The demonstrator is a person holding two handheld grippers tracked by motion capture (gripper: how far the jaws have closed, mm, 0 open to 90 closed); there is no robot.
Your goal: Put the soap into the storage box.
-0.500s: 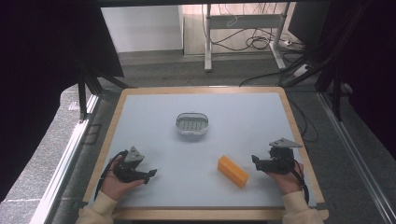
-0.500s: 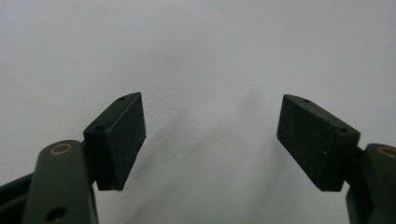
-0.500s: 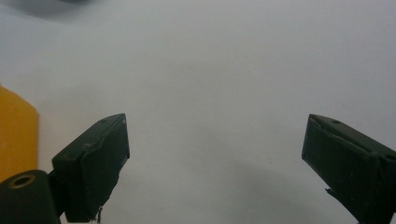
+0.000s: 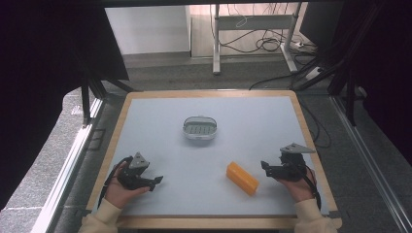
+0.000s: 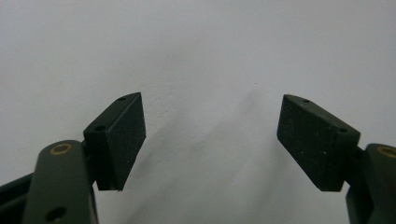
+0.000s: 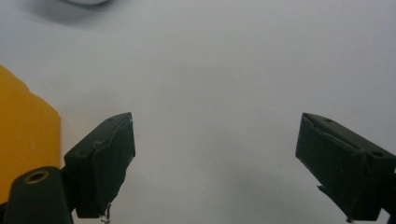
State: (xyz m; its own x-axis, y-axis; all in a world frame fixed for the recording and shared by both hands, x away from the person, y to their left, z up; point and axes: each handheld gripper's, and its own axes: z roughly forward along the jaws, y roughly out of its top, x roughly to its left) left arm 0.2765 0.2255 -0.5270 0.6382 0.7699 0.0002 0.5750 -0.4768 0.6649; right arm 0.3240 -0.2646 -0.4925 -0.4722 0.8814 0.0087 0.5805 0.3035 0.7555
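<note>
Orange block (image 4: 242, 178) sits in the lower right-centre of the high view, flat on the pale table (image 4: 243, 121), its long axis running diagonally from upper left to lower right of the frame. I see it again at the left edge of the right gripper view (image 6: 25, 135), just beside that gripper's left jaw but not between the jaws.

My right hand (image 4: 296, 185) rests near the lower right edge of the table, forearm coming in from the bottom, holding the right gripper (image 4: 266, 167) with its jaws aimed left toward the block; a small gap separates them. In its own view the right gripper (image 6: 215, 158) has its jaws spread wide over bare table, grasping nothing.

My left hand (image 4: 119, 187) lies at the lower left, palm cupped under the left gripper (image 4: 155, 182), jaws aimed right. Its own view shows the left gripper (image 5: 210, 135) released too, pads wide apart over plain surface.

A small grey oval basket (image 4: 199, 128) stands in the middle of the table, well apart from both grippers.
</note>
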